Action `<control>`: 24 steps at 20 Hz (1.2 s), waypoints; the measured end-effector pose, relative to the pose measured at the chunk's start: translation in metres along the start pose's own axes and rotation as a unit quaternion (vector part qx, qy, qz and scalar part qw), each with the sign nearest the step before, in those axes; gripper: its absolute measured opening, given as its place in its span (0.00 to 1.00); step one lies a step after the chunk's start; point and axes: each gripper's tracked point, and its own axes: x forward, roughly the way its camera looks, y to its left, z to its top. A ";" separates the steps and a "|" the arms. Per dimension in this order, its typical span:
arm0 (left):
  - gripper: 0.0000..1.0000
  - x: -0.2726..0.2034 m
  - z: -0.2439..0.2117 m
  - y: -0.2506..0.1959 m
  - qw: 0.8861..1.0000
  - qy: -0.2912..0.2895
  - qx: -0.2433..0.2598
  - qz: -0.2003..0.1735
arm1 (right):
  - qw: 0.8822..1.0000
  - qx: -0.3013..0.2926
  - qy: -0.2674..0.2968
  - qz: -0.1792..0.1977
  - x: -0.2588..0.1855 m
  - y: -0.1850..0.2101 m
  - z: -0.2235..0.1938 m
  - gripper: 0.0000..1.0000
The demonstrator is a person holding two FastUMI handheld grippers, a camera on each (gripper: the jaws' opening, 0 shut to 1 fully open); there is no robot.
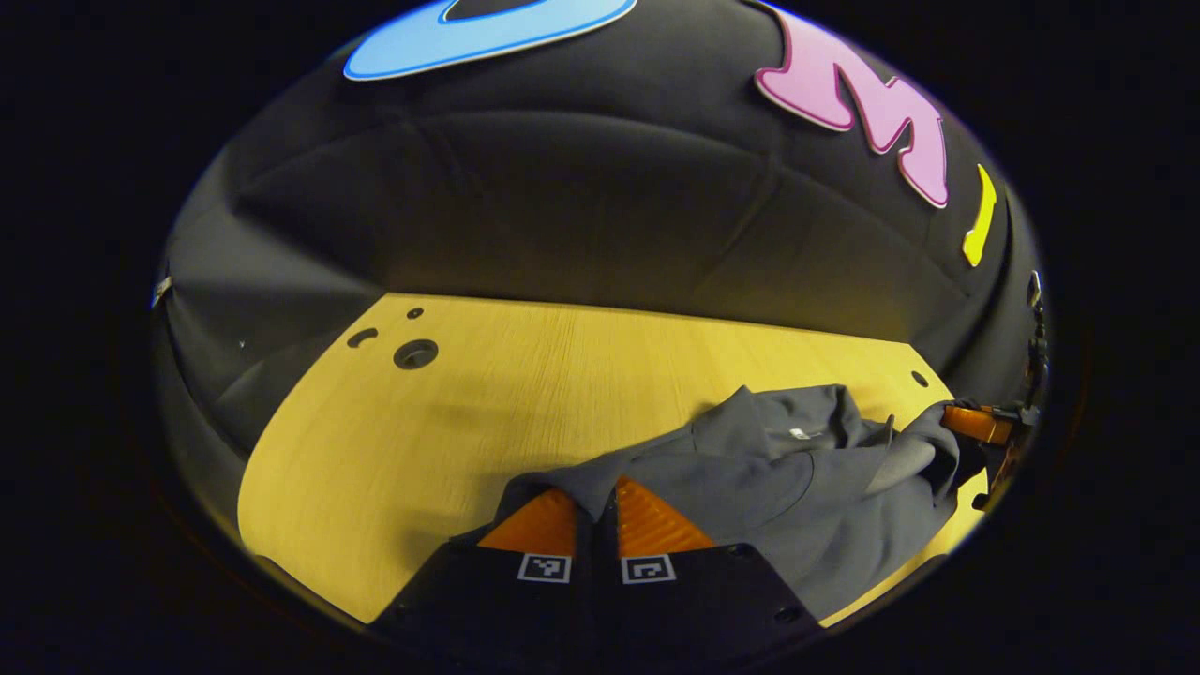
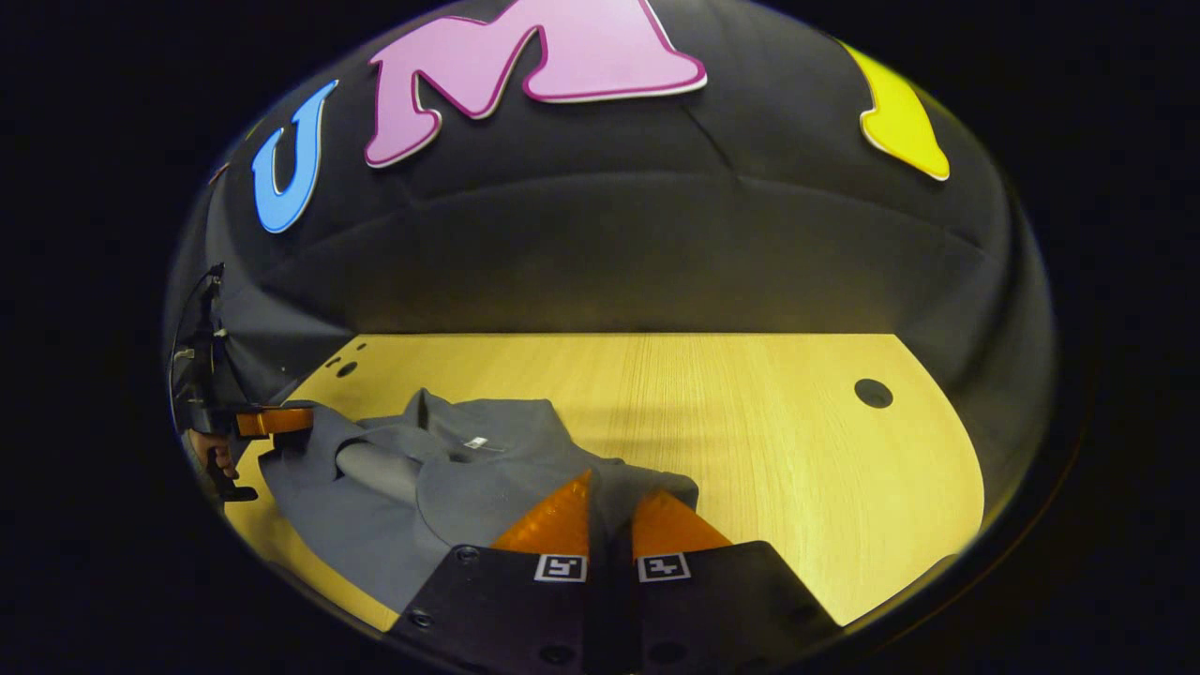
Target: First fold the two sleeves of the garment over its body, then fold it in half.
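Observation:
A grey collared garment [image 1: 778, 478] lies crumpled on the wooden table [image 1: 450, 441], collar and white neck label facing up. In the left gripper view, my left gripper [image 1: 597, 489] is shut on the garment's near edge, with fabric pinched between its fingers. My right gripper [image 1: 975, 424] shows at the far right, at the garment's other end. In the right gripper view, my right gripper [image 2: 619, 487] is shut on a raised fold of the garment [image 2: 469, 478]. The left gripper [image 2: 272, 420], held by a hand, meets the cloth at the far left. A sleeve lies rolled across the body.
The table [image 2: 769, 450] stretches bare to the right of the garment, with a round hole [image 2: 873, 393] near its far right. Several holes [image 1: 415, 353] mark the table's far left corner. The black cloth wall closes in behind the table.

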 end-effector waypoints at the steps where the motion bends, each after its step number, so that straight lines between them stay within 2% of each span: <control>1: 0.05 0.006 -0.002 0.001 1.000 0.001 0.001 0.002 | 1.000 0.001 0.003 -0.001 0.007 -0.001 -0.004 0.05; 9: 0.05 0.037 -0.022 0.005 1.000 0.017 0.001 0.014 | 1.000 -0.005 0.025 0.000 0.037 -0.009 -0.035 0.05; 13: 0.05 0.038 -0.020 0.001 0.999 0.010 0.024 0.029 | 1.000 0.012 0.028 0.007 0.040 -0.004 -0.043 0.08; 14: 0.12 0.035 -0.018 -0.001 0.999 0.008 0.027 0.029 | 0.999 0.019 0.029 0.007 0.036 -0.004 -0.041 0.08; 15: 0.10 0.031 -0.015 -0.005 0.999 0.007 0.028 0.024 | 0.999 0.024 0.029 0.006 0.033 -0.003 -0.038 0.12; 16: 0.15 0.028 -0.011 -0.006 0.999 0.004 0.030 0.025 | 0.999 0.027 0.027 0.010 0.028 0.000 -0.035 0.12; 17: 0.15 0.023 -0.008 -0.008 0.999 0.000 0.032 0.021 | 0.999 0.027 0.028 0.010 0.022 0.002 -0.032 0.15; 20: 0.60 -0.004 0.009 -0.029 0.999 -0.016 0.038 -0.004 | 0.999 0.025 0.028 0.022 0.000 0.016 -0.023 0.39; 21: 0.73 -0.012 0.013 -0.034 0.999 -0.019 0.040 -0.010 | 0.999 0.026 0.023 0.027 -0.010 0.021 -0.017 0.68; 22: 0.86 -0.021 0.017 -0.039 0.999 -0.022 0.041 -0.015 | 0.999 0.026 0.014 0.028 -0.020 0.025 -0.010 0.58; 23: 0.84 -0.030 0.021 -0.042 0.999 -0.027 0.043 -0.017 | 0.999 0.026 0.004 0.030 -0.032 0.029 -0.002 0.64; 24: 0.96 -0.043 0.026 -0.048 0.998 -0.034 0.046 -0.021 | 0.999 0.027 -0.005 0.031 -0.044 0.033 0.005 0.83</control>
